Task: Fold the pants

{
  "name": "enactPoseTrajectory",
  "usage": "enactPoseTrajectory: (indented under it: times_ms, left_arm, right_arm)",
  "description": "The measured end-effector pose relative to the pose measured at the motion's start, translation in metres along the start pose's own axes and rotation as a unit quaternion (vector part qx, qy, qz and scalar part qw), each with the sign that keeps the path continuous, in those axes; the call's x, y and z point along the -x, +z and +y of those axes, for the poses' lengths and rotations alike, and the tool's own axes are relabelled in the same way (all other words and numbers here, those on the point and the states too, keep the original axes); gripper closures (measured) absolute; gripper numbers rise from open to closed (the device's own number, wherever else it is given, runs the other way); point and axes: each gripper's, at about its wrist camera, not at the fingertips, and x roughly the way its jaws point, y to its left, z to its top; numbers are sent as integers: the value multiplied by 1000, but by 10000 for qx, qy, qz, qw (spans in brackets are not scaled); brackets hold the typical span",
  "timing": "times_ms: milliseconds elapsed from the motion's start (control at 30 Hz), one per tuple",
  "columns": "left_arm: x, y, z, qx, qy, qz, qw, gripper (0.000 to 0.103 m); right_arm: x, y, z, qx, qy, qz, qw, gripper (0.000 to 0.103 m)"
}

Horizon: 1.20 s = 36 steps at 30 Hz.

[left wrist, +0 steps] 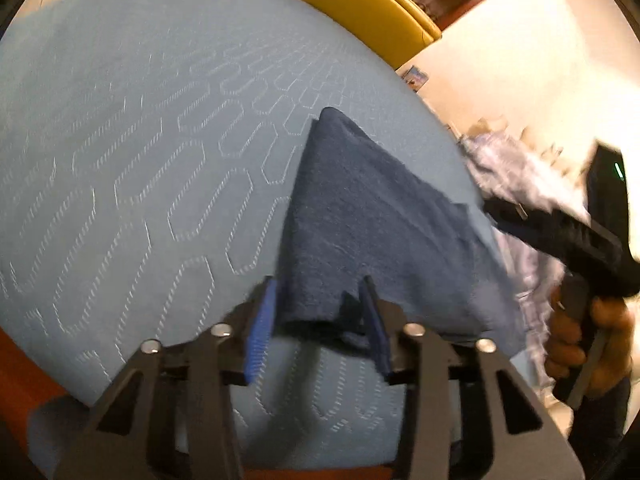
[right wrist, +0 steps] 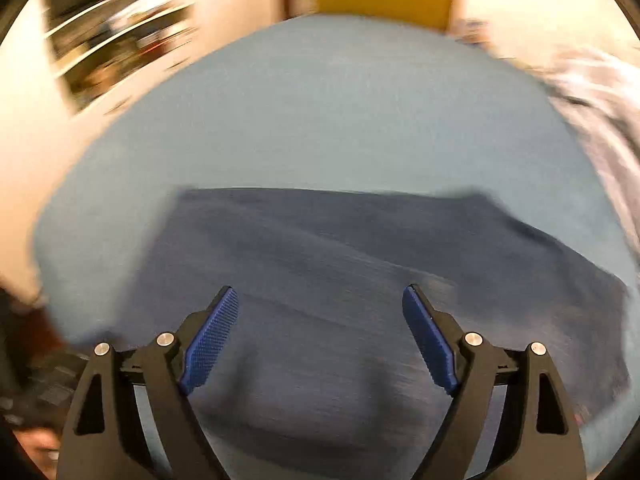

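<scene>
The dark blue pants (left wrist: 360, 216) lie folded on a light blue quilted cover (left wrist: 140, 140). In the left wrist view my left gripper (left wrist: 318, 304) is open, its blue pads on either side of the near corner of the pants. The right gripper (left wrist: 560, 232) shows at the right edge in a hand, past the pants. In the blurred right wrist view my right gripper (right wrist: 320, 312) is open wide and empty, just above the pants (right wrist: 340, 280), which spread across the cover (right wrist: 320, 112).
A pale lilac garment (left wrist: 516, 176) lies heaped at the cover's right edge; it also shows in the right wrist view (right wrist: 600, 104). A yellow chair (left wrist: 372, 4) stands beyond the far edge. Red-brown wood (left wrist: 24, 376) shows under the cover at the near left.
</scene>
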Motion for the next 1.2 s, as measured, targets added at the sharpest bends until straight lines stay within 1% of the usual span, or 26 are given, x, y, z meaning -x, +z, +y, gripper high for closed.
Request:
enactPoseTrajectory:
  times_ms: [33, 67, 100, 133, 167, 200, 267, 333, 400, 500, 567, 633, 667, 700, 733, 767, 800, 867, 967, 1000, 1033, 1067, 1100, 1133, 1167, 1200]
  left_arm:
    - [-1, -1, 1, 41, 31, 57, 10000, 62]
    - [0, -2, -1, -6, 118, 80, 9999, 67]
    - [-1, -1, -2, -46, 153, 102, 9998, 75]
    - [0, -1, -2, -3, 129, 128, 9998, 77]
    - [1, 0, 0, 44, 73, 120, 9999, 83]
    - [4, 1, -1, 56, -42, 88, 9999, 86]
    - [10, 1, -7, -142, -26, -3, 9999, 88]
    - [16, -1, -18, -362, 95, -99, 9993, 89]
    - [20, -2, -31, -576, 266, -199, 9978, 90]
    - [28, -5, -53, -970, 518, -389, 9932, 90]
    - [32, -8, -63, -1136, 606, -463, 9906, 91]
    - [34, -9, -74, -1228, 620, -538, 9890, 91]
    - [36, -11, -76, -1212, 598, -568, 9892, 91]
    - [36, -10, -75, -1141, 550, -585, 9902, 91]
    - [36, -10, -74, -1057, 493, -597, 9914, 91]
    - [37, -11, -72, -946, 442, -629, 9925, 88]
    - [36, -13, -66, -702, 388, -670, 9945, 70]
    - [32, -17, -58, -416, 376, -603, 9966, 37]
    - [18, -29, -62, -180, 304, -535, 9979, 36]
    - [13, -32, -66, -169, 393, -573, 9974, 35]
    - [7, -33, -68, -150, 613, -599, 9962, 36]
    - [1, -33, -68, -63, 744, -575, 9956, 40]
    - [-4, -31, -67, 49, 762, -547, 9956, 57]
    - [-8, -30, -73, -45, 765, -538, 9956, 70]
    - [-10, -29, -81, -199, 868, -526, 9946, 88]
    - [-10, -29, -95, -417, 1123, -603, 9910, 89]
  right_arm:
    - [-8, 14, 18, 141, 137, 140, 9997, 22]
    - [-15, 21, 29, 211, 279, 277, 9990, 22]
    - [-24, 30, 40, 255, 441, 467, 9976, 22]
    - [-33, 38, 49, 267, 537, 659, 9960, 22]
    - [-46, 47, 59, 263, 605, 892, 9938, 22]
    - [-55, 52, 65, 279, 580, 1060, 9923, 22]
    - [-74, 62, 78, 320, 613, 1510, 9861, 22]
    - [-85, 67, 87, 339, 665, 1789, 9810, 22]
    - [-94, 72, 101, 579, 412, 1971, 9778, 22]
    - [-106, 76, 118, 814, 302, 2278, 9698, 22]
    - [-113, 76, 127, 999, 25, 2372, 9663, 22]
    - [-119, 74, 133, 1089, -96, 2453, 9633, 22]
    - [-121, 73, 135, 1117, -123, 2449, 9630, 29]
    - [-122, 71, 138, 1229, -284, 2405, 9624, 50]
    - [-121, 69, 138, 1276, -318, 2359, 9628, 55]
    - [-117, 67, 136, 1258, -226, 2280, 9652, 61]
    - [-113, 66, 134, 1203, -187, 2233, 9671, 72]
    - [-103, 65, 123, 1038, -79, 2173, 9705, 80]
    - [-93, 64, 114, 865, 88, 2110, 9736, 84]
    - [-90, 64, 113, 846, 120, 2096, 9741, 84]
    - [-86, 64, 113, 840, 157, 2062, 9748, 84]
    - [-84, 68, 106, 837, 193, 2038, 9752, 84]
    - [-79, 69, 104, 809, 246, 2011, 9759, 84]
    - [-72, 70, 99, 722, 374, 1972, 9770, 84]
    - [-66, 71, 87, 643, 493, 1944, 9776, 85]
    - [-56, 75, 74, 570, 610, 1913, 9780, 86]
